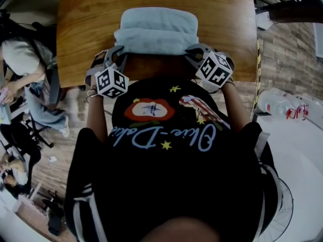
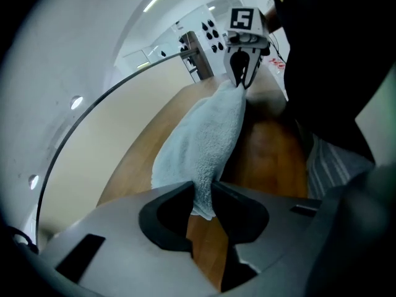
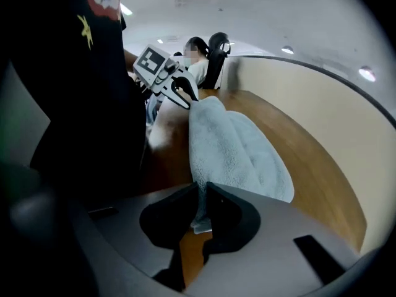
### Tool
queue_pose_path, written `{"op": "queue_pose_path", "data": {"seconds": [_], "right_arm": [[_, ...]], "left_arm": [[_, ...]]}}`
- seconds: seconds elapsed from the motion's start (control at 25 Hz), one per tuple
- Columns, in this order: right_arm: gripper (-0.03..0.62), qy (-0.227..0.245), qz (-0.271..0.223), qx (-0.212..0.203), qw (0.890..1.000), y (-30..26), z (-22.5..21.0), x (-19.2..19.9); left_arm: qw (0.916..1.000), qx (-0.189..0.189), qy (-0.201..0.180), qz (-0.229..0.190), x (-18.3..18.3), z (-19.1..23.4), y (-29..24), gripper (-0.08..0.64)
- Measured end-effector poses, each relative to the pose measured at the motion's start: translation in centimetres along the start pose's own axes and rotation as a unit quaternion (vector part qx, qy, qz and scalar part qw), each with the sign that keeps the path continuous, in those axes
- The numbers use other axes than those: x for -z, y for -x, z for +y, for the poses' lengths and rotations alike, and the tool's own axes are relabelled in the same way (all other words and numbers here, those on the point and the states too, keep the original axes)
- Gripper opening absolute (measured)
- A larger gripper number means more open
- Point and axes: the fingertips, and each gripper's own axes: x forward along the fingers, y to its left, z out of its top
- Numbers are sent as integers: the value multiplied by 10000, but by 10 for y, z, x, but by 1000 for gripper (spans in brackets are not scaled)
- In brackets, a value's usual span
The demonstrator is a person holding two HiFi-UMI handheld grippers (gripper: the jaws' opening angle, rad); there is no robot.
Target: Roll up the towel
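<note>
- The light-blue towel point(image 1: 156, 30) lies in a thick folded bundle on the wooden table point(image 1: 81, 34), at the upper centre of the head view, with its near edge close to the table's near side.
- The left gripper point(image 2: 201, 206) is clamped on the towel's near left corner; a flap of terry cloth hangs pinched between its dark jaws.
- The right gripper point(image 3: 201, 212) is closed on the opposite near corner, with a thin fold of cloth squeezed between its jaws.
- Both marker cubes sit just below the towel in the head view, one at either end of its near edge.
- The wearer's black printed shirt point(image 1: 166, 135) fills the lower half of the head view and hides the table's near edge between the grippers.
- A beige curved partition point(image 3: 322, 116) runs behind the table's far side in the gripper views.
- A seated person point(image 1: 20, 64) is at the left edge of the head view, well apart from the table.
- Clear plastic bottles point(image 1: 282, 105) lie at the right edge, off the table.
</note>
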Motion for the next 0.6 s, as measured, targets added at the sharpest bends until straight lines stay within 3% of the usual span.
{"op": "queue_pose_path", "data": {"seconds": [0.2,0.32,0.44,0.6], "right_arm": [[29,-521,-303,-664,9960,23,20,-8],[29,-934,-558,-838,9905,34,16,-15],[28,-1349,-871,-658,9848,41,-7,-23],[25,-1392,-907,-102,9861,40,-49,-27]], "left_arm": [[9981,549,274,-28,-7,-8,31,77],[9964,708,464,-11,-11,1,42,74],[9963,622,584,24,-16,21,39,74],[9966,375,732,-43,-28,50,24,69]]}}
